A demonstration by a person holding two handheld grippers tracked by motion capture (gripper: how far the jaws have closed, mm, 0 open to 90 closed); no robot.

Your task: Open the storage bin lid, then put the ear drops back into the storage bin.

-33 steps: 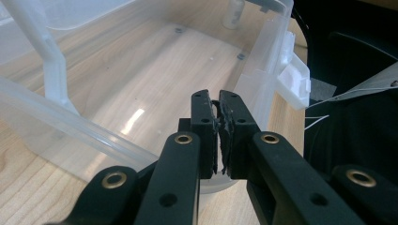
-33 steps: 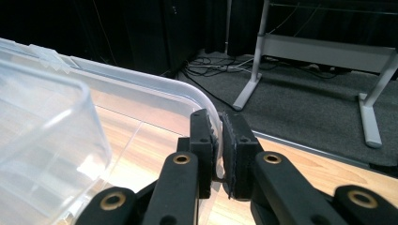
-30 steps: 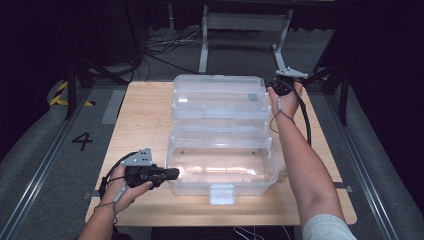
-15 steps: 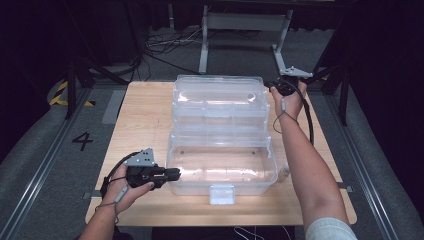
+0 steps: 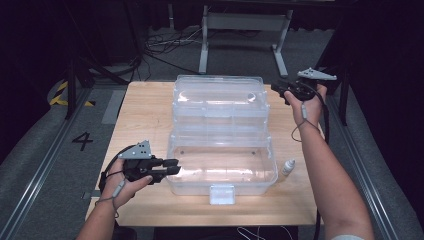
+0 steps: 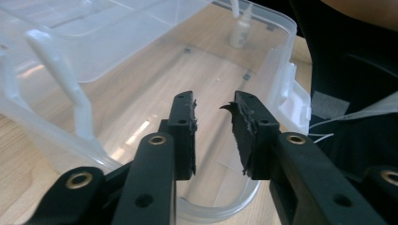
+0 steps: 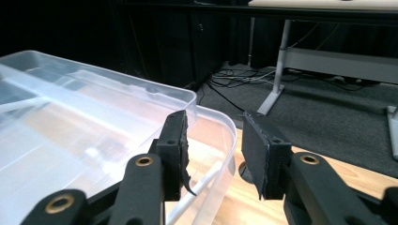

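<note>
A clear plastic box (image 5: pixel 222 150) stands open in the middle of the wooden table (image 5: pixel 145 112), its lid tipped back. The left gripper (image 5: pixel 172 166) sits just off the box's near left corner, jaws parted and just now widening, pinching nothing. The right gripper (image 5: pixel 276 89) hovers beside the lid's far right corner, its jaws likewise spreading, empty; a small white bottle (image 5: pixel 287 167) stands right of the box.

Tabletop bright, surroundings dark; glare on plastic.

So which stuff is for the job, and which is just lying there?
For the job: clear box; its open lid; left hand-held gripper; right hand-held gripper.
Just lying there: small bottle; table.
</note>
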